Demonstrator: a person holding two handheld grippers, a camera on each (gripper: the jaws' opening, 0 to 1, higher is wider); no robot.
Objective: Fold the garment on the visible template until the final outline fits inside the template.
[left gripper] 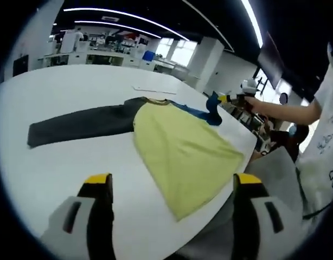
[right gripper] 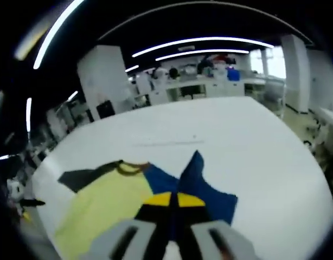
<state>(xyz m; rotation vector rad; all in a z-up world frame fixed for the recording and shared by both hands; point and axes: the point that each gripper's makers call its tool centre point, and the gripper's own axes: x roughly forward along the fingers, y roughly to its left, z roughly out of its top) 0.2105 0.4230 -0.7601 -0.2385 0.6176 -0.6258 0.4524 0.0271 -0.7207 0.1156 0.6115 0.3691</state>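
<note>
A long-sleeved garment lies flat on the white table [left gripper: 74, 162]: yellow body [left gripper: 180, 146], dark grey sleeve [left gripper: 79, 125] stretched out to the left, blue sleeve [left gripper: 202, 112] on the far side. My left gripper [left gripper: 173, 184] hovers open over the near table edge, its jaws wide apart in front of the yellow hem. My right gripper [left gripper: 218, 100] is shut on the blue sleeve's end and lifts it off the table. In the right gripper view the shut yellow tips [right gripper: 174, 200] pinch the blue sleeve [right gripper: 196, 170], with the yellow body [right gripper: 101, 208] and grey sleeve [right gripper: 77, 177] to the left.
A thin flat pale sheet [left gripper: 155, 89] lies on the table beyond the collar, seen as a faint line [right gripper: 166, 143] in the right gripper view. A person's arm [left gripper: 280, 111] and white shirt [left gripper: 326, 141] stand at the right edge. Desks and equipment [left gripper: 101, 51] fill the far room.
</note>
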